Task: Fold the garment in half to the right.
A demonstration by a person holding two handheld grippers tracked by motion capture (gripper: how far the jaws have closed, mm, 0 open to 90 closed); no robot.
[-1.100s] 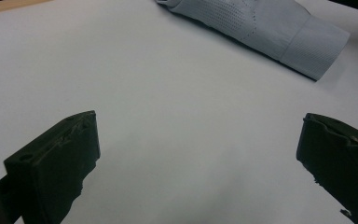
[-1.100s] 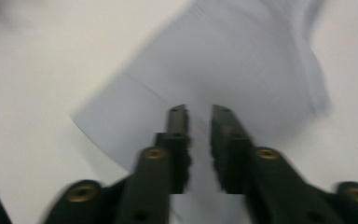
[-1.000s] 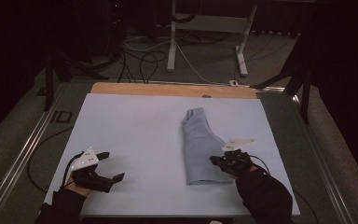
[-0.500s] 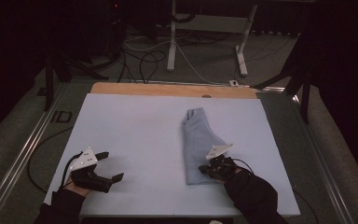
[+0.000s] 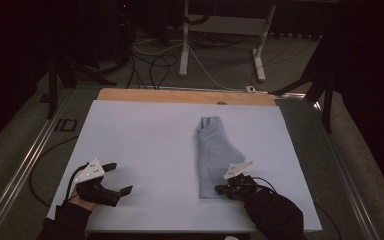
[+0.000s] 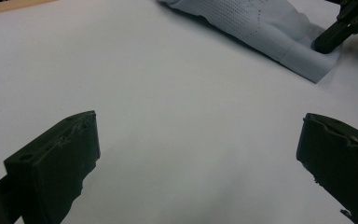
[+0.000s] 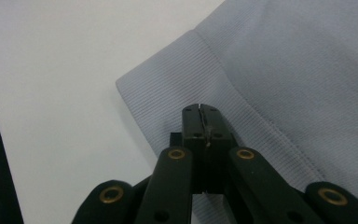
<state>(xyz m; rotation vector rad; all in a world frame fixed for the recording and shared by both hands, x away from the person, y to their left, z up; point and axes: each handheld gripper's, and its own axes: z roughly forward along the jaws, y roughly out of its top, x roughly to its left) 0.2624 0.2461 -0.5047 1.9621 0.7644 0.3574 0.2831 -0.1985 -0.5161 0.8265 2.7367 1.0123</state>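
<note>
Black sleeves; each black tool (image 5: 109, 179) carries a grey 3-cornered plate, brass rivets (image 7: 177, 153) and a cable.

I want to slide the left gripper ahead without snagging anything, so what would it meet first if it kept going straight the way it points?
Bare table first. The left gripper is open, nothing between its fingers. Farther along, probably the near corner of the grey garment, where the right gripper rests. Depth is hard to judge.

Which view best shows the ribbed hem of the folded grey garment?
The right gripper view: the ribbed hem of the garment sits close up, its corner and ribbing sharp, with the shut right gripper over it. The left gripper view shows that end farther off, at an angle. The high view shows the whole garment, but the hem is too small for detail.
</note>
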